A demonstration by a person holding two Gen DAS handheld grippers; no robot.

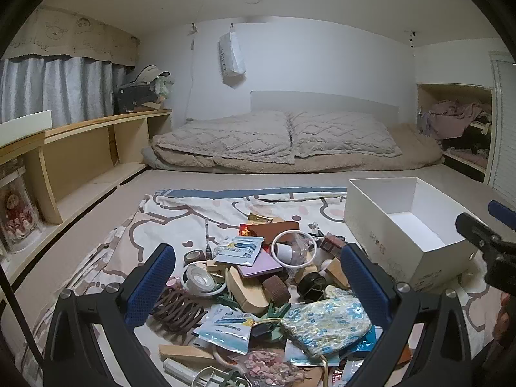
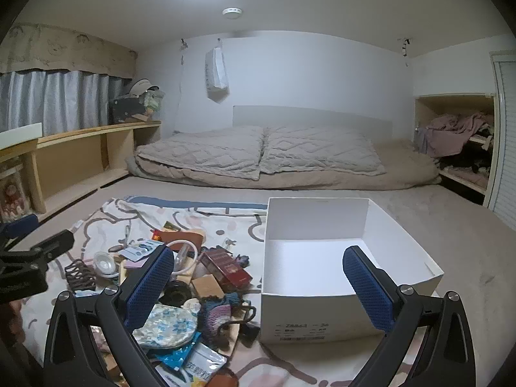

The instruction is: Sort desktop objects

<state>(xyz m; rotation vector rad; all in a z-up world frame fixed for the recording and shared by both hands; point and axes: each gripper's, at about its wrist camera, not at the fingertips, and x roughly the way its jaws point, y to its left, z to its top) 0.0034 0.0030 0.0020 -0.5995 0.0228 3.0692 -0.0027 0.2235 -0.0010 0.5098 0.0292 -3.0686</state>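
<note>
A pile of small objects lies on a patterned cloth (image 1: 180,216): a floral pouch (image 1: 325,322), a brown hair claw (image 1: 177,309), a white ring (image 1: 292,248), a purple card (image 1: 259,264) and blue-white sachets (image 1: 238,250). My left gripper (image 1: 258,277) is open above the pile and holds nothing. An empty white shoe box (image 2: 325,319) stands to the right of the pile. My right gripper (image 2: 258,277) is open, empty, over the box's near left corner. The pouch (image 2: 167,322) and a red box (image 2: 229,269) also show in the right wrist view.
A bed with grey quilts (image 1: 277,138) runs along the back wall. Wooden shelves (image 1: 84,151) line the left side. A cubby with clothes (image 1: 458,122) is at the back right. Beige carpet (image 2: 467,245) surrounds the cloth.
</note>
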